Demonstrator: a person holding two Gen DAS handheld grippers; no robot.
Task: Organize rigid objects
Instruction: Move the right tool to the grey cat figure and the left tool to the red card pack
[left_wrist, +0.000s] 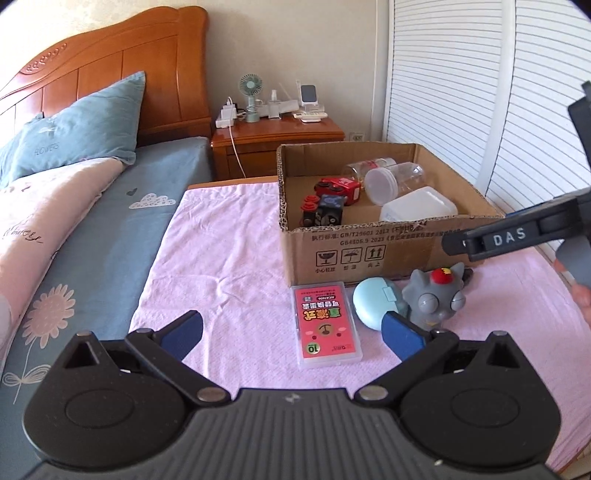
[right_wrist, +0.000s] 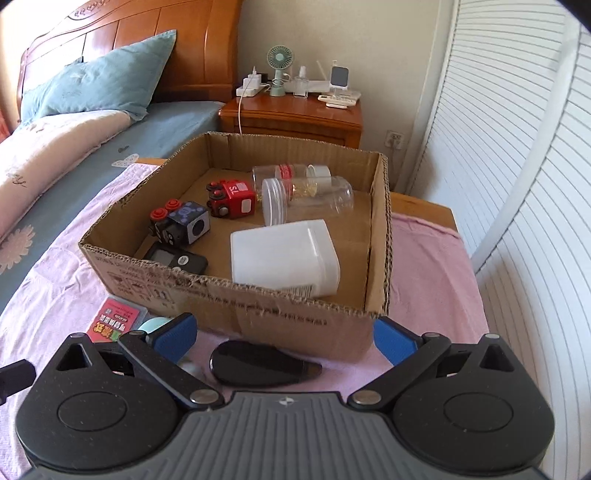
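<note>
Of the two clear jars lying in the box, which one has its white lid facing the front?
The nearer, larger clear jar: its wide white lid points toward the cameras. The jar behind it, red-labelled, has its lid turned toward the far right.

Card case (left_wrist: 327, 326) lies before the box (left_wrist: 369, 251).

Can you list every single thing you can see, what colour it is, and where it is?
cardboard box: one, brown, on pink cloth
cube toys: two, red and black, in box
clear jars: two, lying in box
white container: one, in box
black gadget: one, in box
pink card case: one, before box
blue case: one, beside it
grey toy: one, before box
black oval thing: one, before box
bed, nightstand: behind
left tool: open
right tool: open
</note>
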